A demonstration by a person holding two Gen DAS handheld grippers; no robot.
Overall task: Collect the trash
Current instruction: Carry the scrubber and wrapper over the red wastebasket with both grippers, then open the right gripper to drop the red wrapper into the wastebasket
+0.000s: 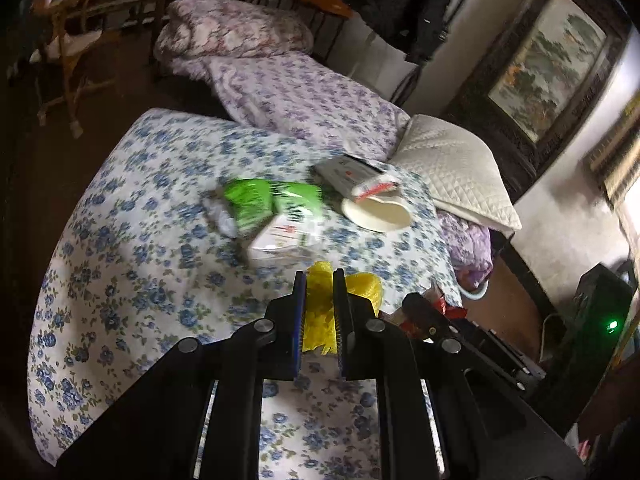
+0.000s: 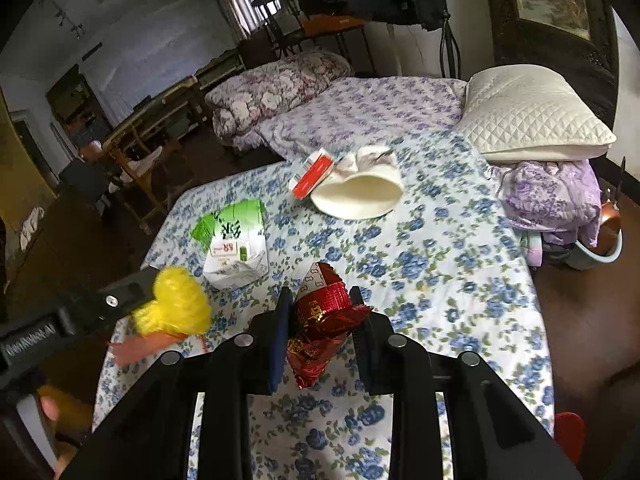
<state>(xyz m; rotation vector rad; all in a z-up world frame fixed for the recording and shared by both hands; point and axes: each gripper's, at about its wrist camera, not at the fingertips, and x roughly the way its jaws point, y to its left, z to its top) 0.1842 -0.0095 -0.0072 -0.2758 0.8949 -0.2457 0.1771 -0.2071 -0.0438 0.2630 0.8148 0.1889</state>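
My left gripper (image 1: 320,280) is shut on a yellow foam net (image 1: 320,312) and holds it above the floral bedsheet (image 1: 140,200). In the right wrist view the yellow net (image 2: 176,304) sticks out of the left gripper at the left. My right gripper (image 2: 320,300) is shut on a crumpled red foil wrapper (image 2: 320,320). A green and white carton (image 1: 280,220) (image 2: 236,244) lies on the sheet ahead. Farther back lie a crushed white paper cup (image 1: 380,208) (image 2: 360,192) and a red and white box (image 1: 352,172) (image 2: 312,172).
A white quilted pillow (image 2: 532,116) and a bundled purple quilt (image 2: 552,200) lie at the bed's right side. A folded floral duvet (image 1: 232,28) lies at the far end. Wooden chairs (image 1: 80,40) stand on the dark floor to the left. A framed picture (image 1: 548,68) hangs on the right.
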